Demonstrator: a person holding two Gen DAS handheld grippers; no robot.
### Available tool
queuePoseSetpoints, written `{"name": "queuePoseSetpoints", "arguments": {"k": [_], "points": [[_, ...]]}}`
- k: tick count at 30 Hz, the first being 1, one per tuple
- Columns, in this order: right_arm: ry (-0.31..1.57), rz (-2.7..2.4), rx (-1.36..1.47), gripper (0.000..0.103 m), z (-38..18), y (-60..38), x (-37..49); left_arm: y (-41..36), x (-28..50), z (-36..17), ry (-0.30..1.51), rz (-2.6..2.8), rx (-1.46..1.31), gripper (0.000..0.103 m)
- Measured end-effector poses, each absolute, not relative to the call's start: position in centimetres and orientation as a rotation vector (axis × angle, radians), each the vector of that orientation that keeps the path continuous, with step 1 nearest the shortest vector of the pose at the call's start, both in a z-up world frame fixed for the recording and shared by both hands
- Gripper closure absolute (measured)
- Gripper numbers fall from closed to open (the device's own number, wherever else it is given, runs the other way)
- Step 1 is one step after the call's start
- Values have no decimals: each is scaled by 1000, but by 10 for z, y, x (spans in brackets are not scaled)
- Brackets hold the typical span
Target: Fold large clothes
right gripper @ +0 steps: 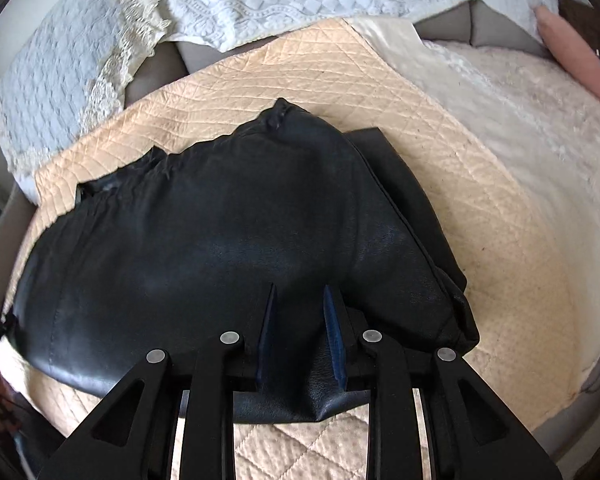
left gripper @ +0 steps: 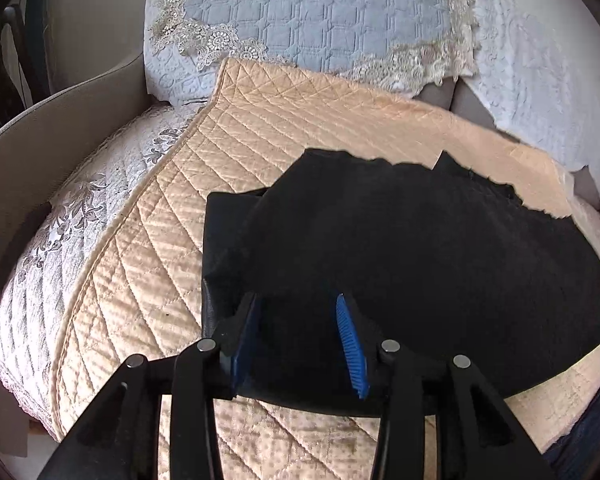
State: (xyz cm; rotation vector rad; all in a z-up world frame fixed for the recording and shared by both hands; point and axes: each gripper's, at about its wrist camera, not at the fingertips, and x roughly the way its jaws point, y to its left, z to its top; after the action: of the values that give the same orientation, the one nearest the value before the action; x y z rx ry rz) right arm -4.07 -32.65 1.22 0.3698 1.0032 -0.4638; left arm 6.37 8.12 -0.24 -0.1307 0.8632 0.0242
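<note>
**A:** Where is the piece from each set of fingers?

**B:** The black leather garment (left gripper: pixel 400 248) lies flat on the peach quilted cover (left gripper: pixel 260 120). In the left wrist view its bulk spreads from the left gripper (left gripper: pixel 298 300) toward 1 and 3 o'clock. A folded corner shows at 10 o'clock. In the right wrist view the same garment (right gripper: pixel 204 232) runs from the right gripper (right gripper: pixel 300 288) out toward 9 and 10 o'clock. Only a short flap reaches 3 o'clock.

**A:** So the long axis?

**B:** It runs side to side, about 9 to 3 o'clock. The gathered edge is far, near 12, and the near edge sits under both tools at 6. Each hand sits over its own end of that near edge, so I judge neither nearer than the other.

**A:** And the fingers?

**B:** The left ones stand moderately apart. Dark cloth lies flat in the gap, and I see no pinch. The right ones are narrower, and a pucker of leather sits between the blue pads (right gripper: pixel 334 332). I cannot tell whether they press on it.

**A:** What does the next fold need?

**B:** Probably both ends of the near edge carried together toward 12 o'clock. That would keep the edge square to the long axis.
</note>
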Motion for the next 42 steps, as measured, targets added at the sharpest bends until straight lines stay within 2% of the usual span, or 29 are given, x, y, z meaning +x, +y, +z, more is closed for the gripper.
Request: {"name": "queuePoseSetpoints", "arguments": {"k": [2,3,4,5,16,19,23,28,31,33,34,36,39,42], "points": [[986,-443,367,75,19,-319,-43,90,59,7,841,23,-164,60],[973,-427,362,72,23,-313,-44,96,58,10,831,26,-178,52],[950,-405,353,63,29,-305,-44,101,57,12,823,32,-190,47],[938,-391,349,58,32,-300,-43,108,57,12,817,38,-207,43],[946,-163,305,57,24,-224,-3,167,93,-30,901,1,-557,39],[962,-126,298,57,18,-212,3,164,105,-36,891,-31,-573,35],[970,-104,292,57,17,-203,3,155,108,-38,882,-104,-612,35],[977,-97,303,57,14,-201,2,131,92,-38,890,-174,-523,35],[991,-107,327,57,8,-202,3,124,94,-38,919,-122,-439,47],[984,-105,346,57,8,-204,3,122,96,-36,931,-91,-402,61],[976,-103,357,57,8,-204,2,121,96,-35,934,-78,-384,64],[965,-100,365,57,10,-204,0,123,95,-32,933,-68,-373,81],[959,-94,358,57,13,-204,-4,126,92,-18,924,-84,-389,87],[944,-99,361,57,17,-208,-10,120,90,9,886,-137,-402,88]]}}
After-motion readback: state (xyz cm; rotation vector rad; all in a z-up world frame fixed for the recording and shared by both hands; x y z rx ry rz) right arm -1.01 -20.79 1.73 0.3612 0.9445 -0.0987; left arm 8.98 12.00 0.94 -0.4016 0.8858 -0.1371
